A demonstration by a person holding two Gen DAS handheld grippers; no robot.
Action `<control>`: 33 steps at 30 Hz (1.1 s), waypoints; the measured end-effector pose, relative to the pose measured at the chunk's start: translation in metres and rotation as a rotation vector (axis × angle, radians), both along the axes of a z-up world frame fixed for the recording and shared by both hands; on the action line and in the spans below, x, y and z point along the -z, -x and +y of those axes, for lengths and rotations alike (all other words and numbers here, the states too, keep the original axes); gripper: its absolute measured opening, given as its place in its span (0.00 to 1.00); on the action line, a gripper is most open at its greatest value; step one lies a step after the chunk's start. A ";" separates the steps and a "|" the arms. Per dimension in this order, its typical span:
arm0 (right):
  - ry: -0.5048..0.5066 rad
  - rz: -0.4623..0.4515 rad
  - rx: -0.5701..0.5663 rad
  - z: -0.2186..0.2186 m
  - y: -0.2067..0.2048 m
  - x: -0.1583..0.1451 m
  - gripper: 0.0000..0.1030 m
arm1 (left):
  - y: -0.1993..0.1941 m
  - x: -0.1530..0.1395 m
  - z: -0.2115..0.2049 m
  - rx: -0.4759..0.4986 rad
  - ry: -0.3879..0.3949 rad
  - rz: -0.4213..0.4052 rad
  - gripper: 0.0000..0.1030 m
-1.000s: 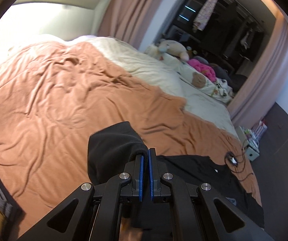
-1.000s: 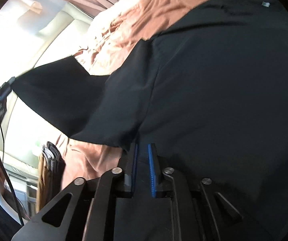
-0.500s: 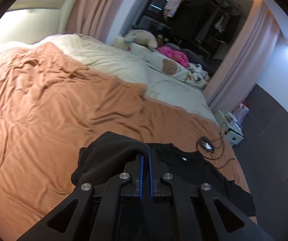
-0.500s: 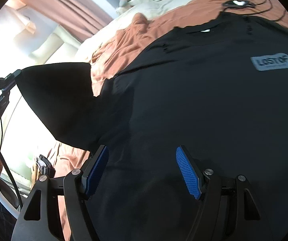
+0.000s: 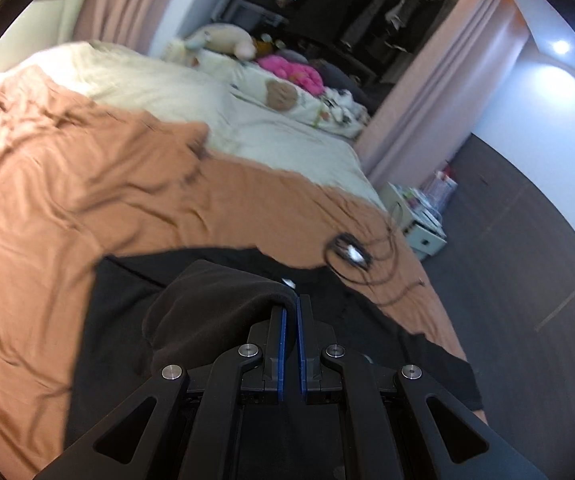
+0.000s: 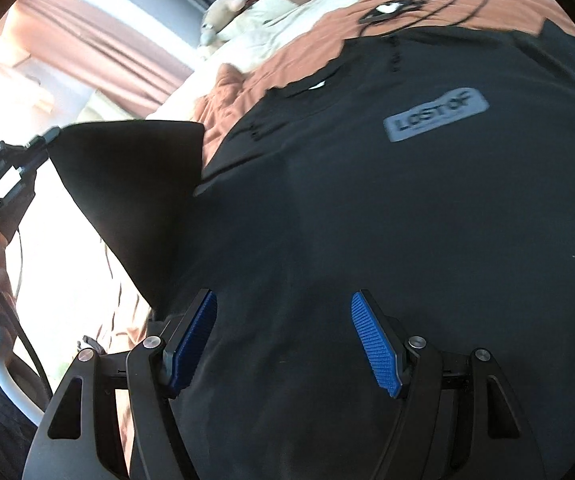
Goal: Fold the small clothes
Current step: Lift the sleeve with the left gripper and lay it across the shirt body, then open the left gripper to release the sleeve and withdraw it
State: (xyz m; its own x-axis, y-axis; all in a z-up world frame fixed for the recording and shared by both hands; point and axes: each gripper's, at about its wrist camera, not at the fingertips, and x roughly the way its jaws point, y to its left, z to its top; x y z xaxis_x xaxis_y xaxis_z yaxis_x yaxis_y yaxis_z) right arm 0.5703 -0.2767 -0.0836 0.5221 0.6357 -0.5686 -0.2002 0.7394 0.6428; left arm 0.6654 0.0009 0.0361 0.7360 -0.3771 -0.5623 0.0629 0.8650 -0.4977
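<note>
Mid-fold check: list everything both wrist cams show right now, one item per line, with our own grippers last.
black T-shirt: 1, black with grey label, spread on the bed, one sleeve lifted
orange blanket: 1, orange, covers the near bed
cream sheet: 1, cream, far side of the bed
plush toys: several, beige and pink, far end of the bed
cabled device: 1, black, on the blanket beyond the shirt
curtains: pink, behind the bed
left gripper: shut on the sleeve
right gripper: open, above the shirt body
</note>
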 end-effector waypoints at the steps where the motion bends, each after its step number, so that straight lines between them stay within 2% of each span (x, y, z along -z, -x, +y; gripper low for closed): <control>1: -0.001 0.003 0.010 -0.006 0.000 0.001 0.67 | -0.001 0.008 -0.007 0.019 0.006 0.016 0.04; 2: -0.001 0.008 0.021 -0.012 0.001 0.002 0.67 | -0.001 0.015 -0.014 0.031 0.003 0.041 0.05; 4: 0.006 0.020 0.034 -0.014 0.001 0.006 0.67 | -0.006 0.036 -0.028 0.066 -0.008 0.121 0.18; 6: 0.011 0.037 0.045 -0.020 0.002 0.009 0.67 | -0.007 0.050 -0.035 0.100 -0.009 0.166 0.52; 8: 0.005 0.050 0.045 -0.024 0.003 0.012 0.69 | -0.001 0.064 -0.039 0.120 -0.035 0.191 0.68; 9: -0.007 0.053 0.047 -0.025 0.004 0.012 0.73 | 0.001 0.068 -0.039 0.129 -0.045 0.198 0.73; 10: -0.015 0.054 0.047 -0.025 0.004 0.012 0.77 | 0.005 0.072 -0.039 0.144 -0.050 0.205 0.74; 13: -0.017 0.061 0.037 -0.018 0.001 0.013 0.77 | 0.017 0.084 -0.028 0.174 -0.039 0.226 0.75; 21: -0.009 0.066 -0.011 0.013 -0.021 0.013 0.77 | 0.048 0.099 0.021 0.160 0.027 0.264 0.78; 27: 0.011 0.047 -0.019 0.034 -0.027 0.003 0.77 | 0.075 0.104 0.076 0.034 -0.005 0.265 0.78; 33: -0.017 0.033 -0.042 0.058 -0.047 -0.013 0.77 | 0.096 0.114 0.122 -0.100 -0.020 0.281 0.77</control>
